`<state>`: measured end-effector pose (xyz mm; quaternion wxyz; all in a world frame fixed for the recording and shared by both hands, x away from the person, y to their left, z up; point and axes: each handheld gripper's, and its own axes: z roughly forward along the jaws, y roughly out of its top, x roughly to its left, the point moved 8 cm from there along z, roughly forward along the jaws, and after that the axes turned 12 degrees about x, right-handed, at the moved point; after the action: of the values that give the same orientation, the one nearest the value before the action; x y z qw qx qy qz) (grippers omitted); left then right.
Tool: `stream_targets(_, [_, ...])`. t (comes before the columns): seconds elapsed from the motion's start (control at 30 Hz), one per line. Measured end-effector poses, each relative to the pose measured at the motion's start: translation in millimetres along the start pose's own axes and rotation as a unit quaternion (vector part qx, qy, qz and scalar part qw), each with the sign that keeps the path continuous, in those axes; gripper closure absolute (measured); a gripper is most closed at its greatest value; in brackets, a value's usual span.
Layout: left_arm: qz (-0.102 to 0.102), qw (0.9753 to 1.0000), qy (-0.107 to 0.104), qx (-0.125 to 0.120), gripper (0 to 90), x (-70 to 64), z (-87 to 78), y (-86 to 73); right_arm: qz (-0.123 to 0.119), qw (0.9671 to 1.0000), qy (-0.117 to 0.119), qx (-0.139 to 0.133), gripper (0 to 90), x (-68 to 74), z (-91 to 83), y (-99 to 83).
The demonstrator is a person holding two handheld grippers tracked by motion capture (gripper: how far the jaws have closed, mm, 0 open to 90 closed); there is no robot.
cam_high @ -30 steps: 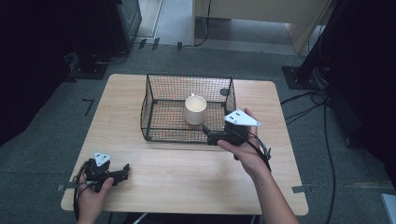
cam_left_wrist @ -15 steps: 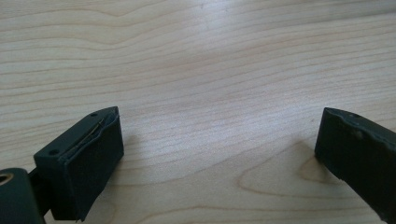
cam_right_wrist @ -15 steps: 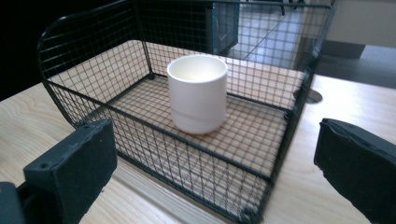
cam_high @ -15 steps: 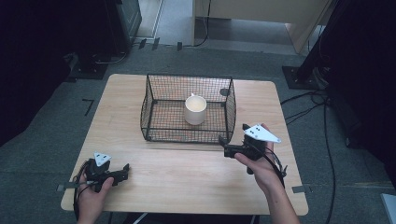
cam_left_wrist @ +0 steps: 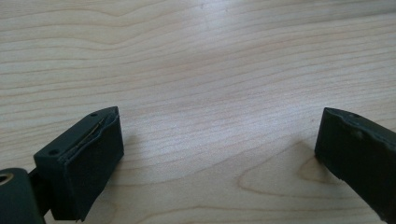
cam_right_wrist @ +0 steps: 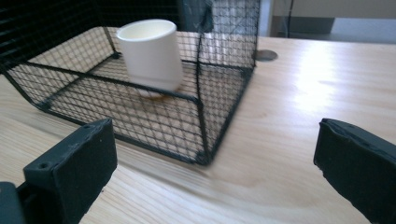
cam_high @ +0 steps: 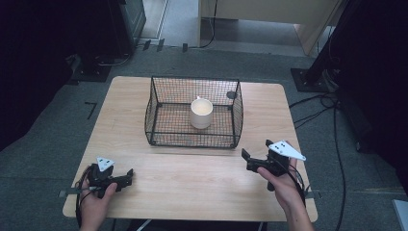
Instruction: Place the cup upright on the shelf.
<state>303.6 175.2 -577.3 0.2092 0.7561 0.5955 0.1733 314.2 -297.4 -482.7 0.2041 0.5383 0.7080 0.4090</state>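
Wire basket [cam_high: 166, 131], mid-table: mesh walls bar side entry, open top gives clear reach down to the white cup [cam_high: 201, 113] standing near its centre; bare tabletop [cam_high: 192, 173] in front of the basket runs unobstructed between left gripper [cam_high: 126, 176] and right gripper [cam_high: 250, 159].

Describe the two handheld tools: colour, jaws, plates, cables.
Both tools, left and right, are black with two blocky black jaws. Each carries a pale grey three-cornered plate with dark dots. Black cables trail from both. The person's forearms are bare, no sleeves.
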Motion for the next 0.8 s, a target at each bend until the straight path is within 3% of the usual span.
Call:
stream_targets(0.5, [0.0, 1.0, 0.0, 0.0, 1.5, 0.0, 0.0, 0.0, 0.033, 0.9983, -0.044, 0.019, 0.0, -43.1, -14.8, -43.0])
stream_targets(0.7, [0.0, 1.0, 0.0, 0.0, 1.6, 0.0, 0.0, 0.0, 0.048, 0.9954, -0.076, 0.033, 0.0, -64.3, -20.9, -62.9])
stream_targets(0.8, [0.0, 1.0, 0.0, 0.0, 1.6, 0.0, 0.0, 0.0, 0.055, 0.9921, -0.099, 0.053, 0.0, -74.6, -22.5, -74.6])
